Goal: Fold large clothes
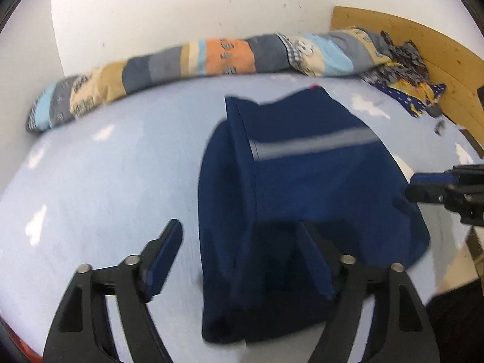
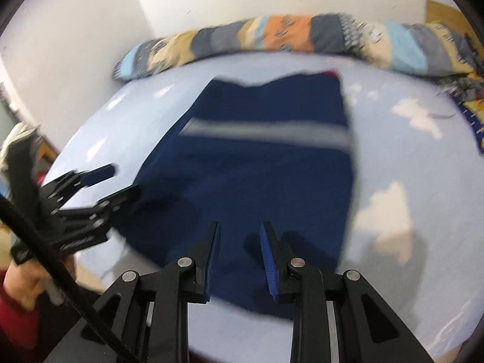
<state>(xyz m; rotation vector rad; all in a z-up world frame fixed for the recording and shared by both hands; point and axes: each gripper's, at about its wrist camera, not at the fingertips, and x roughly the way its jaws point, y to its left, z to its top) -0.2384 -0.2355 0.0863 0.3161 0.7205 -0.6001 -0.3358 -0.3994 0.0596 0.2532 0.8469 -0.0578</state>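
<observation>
Garment: a navy garment point(image 1: 302, 187) with one grey band point(image 1: 314, 143) lies folded flat on the bed point(image 1: 106, 181), whose sheet is pale blue with white patches.
Left hand-held gripper point(image 1: 242, 260): jaws spread wide over the garment's near left edge, one finger over bare sheet, the other over the cloth; nothing is held between them.
Right hand-held gripper point(image 2: 239, 260): jaws fairly close together above the garment's near edge, a clear gap between the pads, no cloth pinched.
Left wrist view only: a wooden headboard point(image 1: 423, 48) and a heap of patterned clothes point(image 1: 402, 72), beyond the garment to its right.
Right wrist view only: a hand point(image 2: 27, 278) with a red sleeve point(image 2: 15, 317), gripping the left tool, left of the garment.
Both views: a striped rolled blanket point(image 1: 193, 60) against the white wall, beyond the garment.
</observation>
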